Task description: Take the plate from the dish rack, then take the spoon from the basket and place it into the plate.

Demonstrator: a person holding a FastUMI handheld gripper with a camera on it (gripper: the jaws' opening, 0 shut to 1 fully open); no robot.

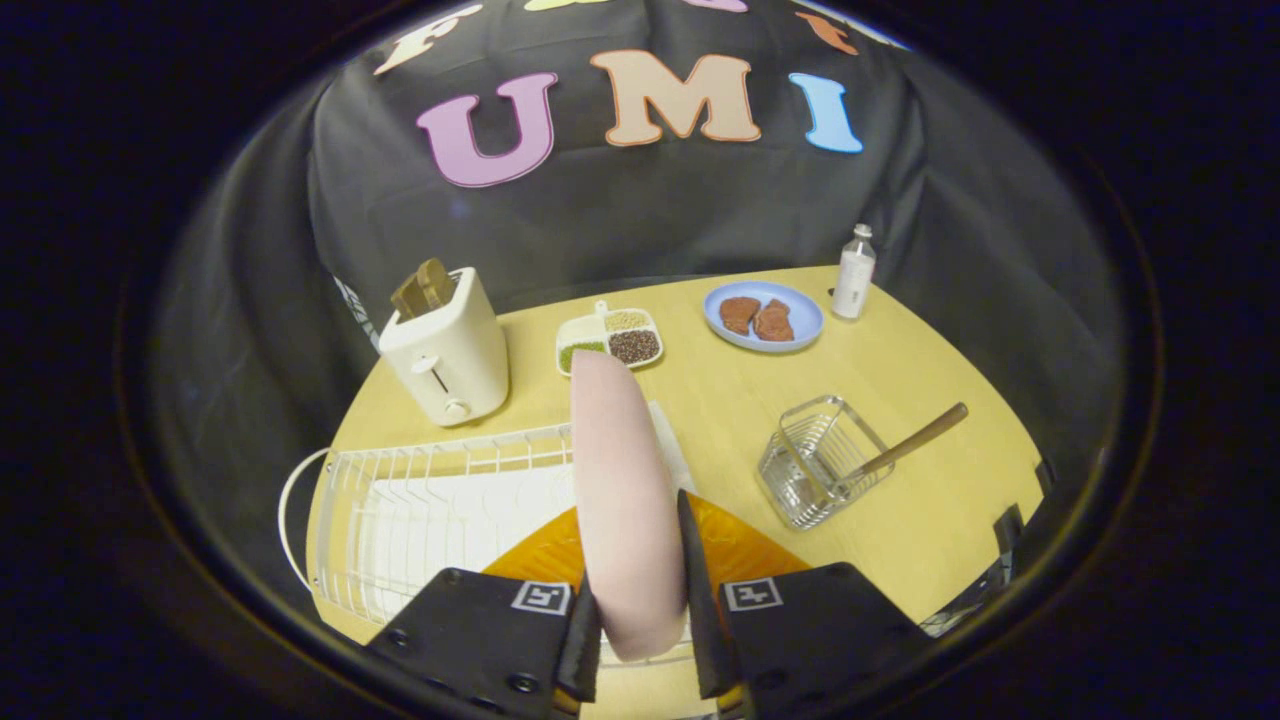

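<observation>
A pale pink plate (pixel 620 470) stands on edge between my fingers, seen edge-on at the right end of the white wire dish rack (pixel 420 500). My gripper (pixel 637 560) is shut on it, one finger pressing each face near its lower part. I cannot tell whether the plate's bottom edge still rests in the rack. Ahead and to the right, a small wire basket (pixel 815 470) sits on the wooden table (pixel 900 540). A spoon with a wooden handle (pixel 915 440) leans out of it to the right, its bowl down inside the basket.
Beyond the rack stands a cream toaster (pixel 445 355) with toast in its slots. A divided tray of grains (pixel 608 338), a blue plate with meat pieces (pixel 763 316) and a white bottle (pixel 853 272) line the table's far side. Bare tabletop lies between rack and basket.
</observation>
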